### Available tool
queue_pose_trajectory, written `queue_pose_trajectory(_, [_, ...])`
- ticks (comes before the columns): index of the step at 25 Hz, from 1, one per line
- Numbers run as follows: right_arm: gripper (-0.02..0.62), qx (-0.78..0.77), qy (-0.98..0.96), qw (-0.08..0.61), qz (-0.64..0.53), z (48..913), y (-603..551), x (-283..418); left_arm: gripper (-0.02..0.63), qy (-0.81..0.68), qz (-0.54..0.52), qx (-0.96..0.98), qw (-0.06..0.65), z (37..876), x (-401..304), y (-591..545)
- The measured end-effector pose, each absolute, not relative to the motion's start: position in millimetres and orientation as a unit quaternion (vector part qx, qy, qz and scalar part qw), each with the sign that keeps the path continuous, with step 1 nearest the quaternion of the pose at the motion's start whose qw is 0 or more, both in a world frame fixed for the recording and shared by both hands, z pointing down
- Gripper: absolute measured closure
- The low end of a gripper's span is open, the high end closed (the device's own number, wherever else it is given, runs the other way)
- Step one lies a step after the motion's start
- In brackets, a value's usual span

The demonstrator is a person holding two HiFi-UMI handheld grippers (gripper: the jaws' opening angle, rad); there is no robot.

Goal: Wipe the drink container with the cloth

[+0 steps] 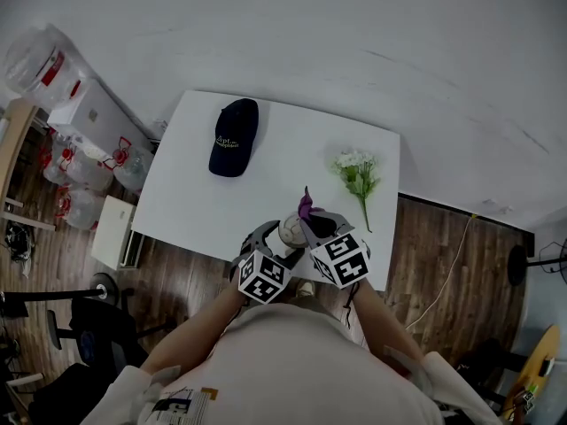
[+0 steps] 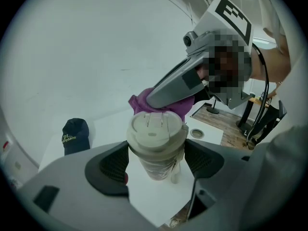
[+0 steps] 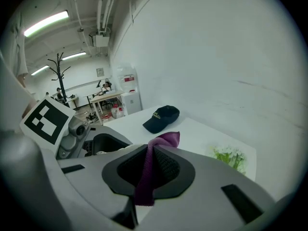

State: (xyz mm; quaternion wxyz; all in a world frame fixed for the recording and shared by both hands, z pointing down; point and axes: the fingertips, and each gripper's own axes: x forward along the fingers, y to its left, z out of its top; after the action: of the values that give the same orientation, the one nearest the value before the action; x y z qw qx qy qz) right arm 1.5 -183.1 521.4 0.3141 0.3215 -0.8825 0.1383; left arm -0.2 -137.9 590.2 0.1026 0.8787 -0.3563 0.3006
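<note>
A pale drink cup with a flat lid (image 2: 155, 134) stands upright between the pads of my left gripper (image 2: 156, 160), which press its sides, just above the white table's front edge (image 1: 213, 237). My right gripper (image 2: 168, 88) comes in from the right, shut on a purple cloth (image 2: 139, 104) that lies against the far rim of the lid. In the right gripper view the cloth (image 3: 163, 139) runs as a strip between the shut jaws of that gripper (image 3: 148, 170). From the head view, both grippers meet at the cup (image 1: 292, 230), with a tip of the cloth (image 1: 306, 206) sticking up.
A dark cap (image 1: 233, 137) lies at the table's back left, and a small bunch of white flowers (image 1: 358, 173) at the right. Water jugs (image 1: 89, 162) and boxes stand on the wooden floor to the left. A chair (image 1: 97, 326) is at the lower left.
</note>
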Motion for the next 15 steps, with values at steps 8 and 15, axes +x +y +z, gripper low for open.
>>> queue_pose_trajectory(8, [0.549, 0.193, -0.907, 0.353, 0.120, 526, -127, -47, 0.226, -0.354, 0.308, 0.877, 0.104, 592, -2, -138])
queue_pose_trajectory(15, [0.555, 0.204, -0.904, 0.331, 0.180, 529, -122, -5, 0.229, -0.353, 0.302, 0.880, 0.101, 591, -1, -139])
